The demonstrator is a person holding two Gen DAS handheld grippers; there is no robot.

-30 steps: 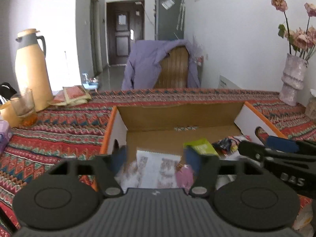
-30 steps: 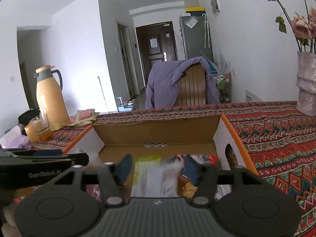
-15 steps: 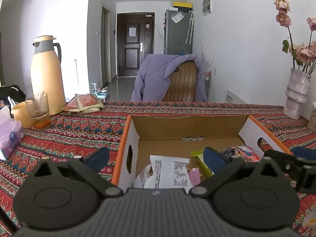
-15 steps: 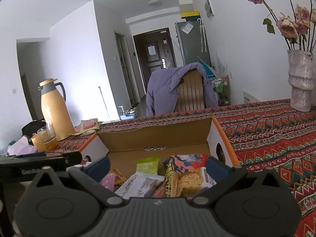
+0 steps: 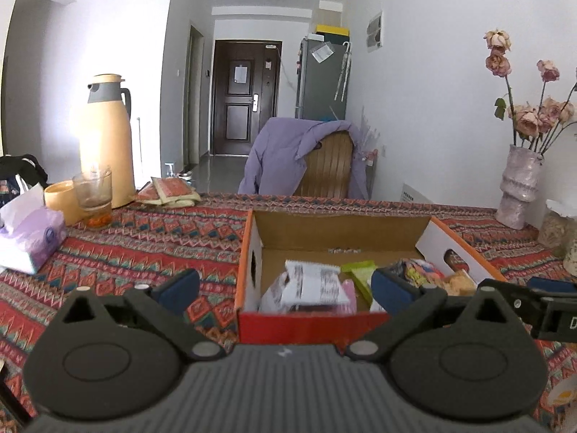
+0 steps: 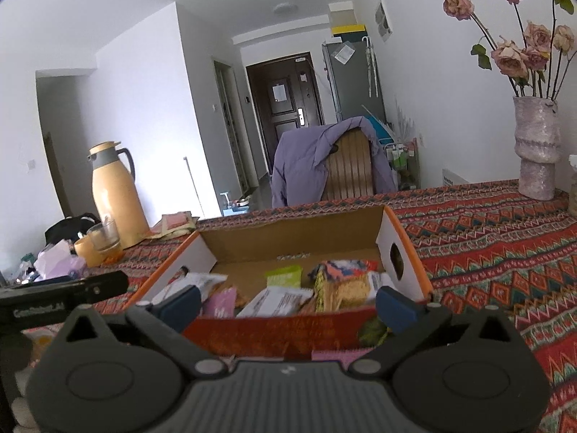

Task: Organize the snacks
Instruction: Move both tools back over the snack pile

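Both tools, left [image 5: 285, 288] and right [image 6: 286, 305], wide open, empty, before orange-rimmed cardboard box [image 5: 249, 245]; light, crinkly, slippery white foil snack packet [image 5: 306, 285] inside: pinch sealed edge.

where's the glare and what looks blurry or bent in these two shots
Left wrist view: window light blows out the lower thermos and the wall behind it; fisheye bends the door frames; the open left tongs are sharp. Right wrist view: softer light, the white snack packet in the cardboard box looks slightly smeared, the vase leans from distortion, and dark vignette fills the corners.
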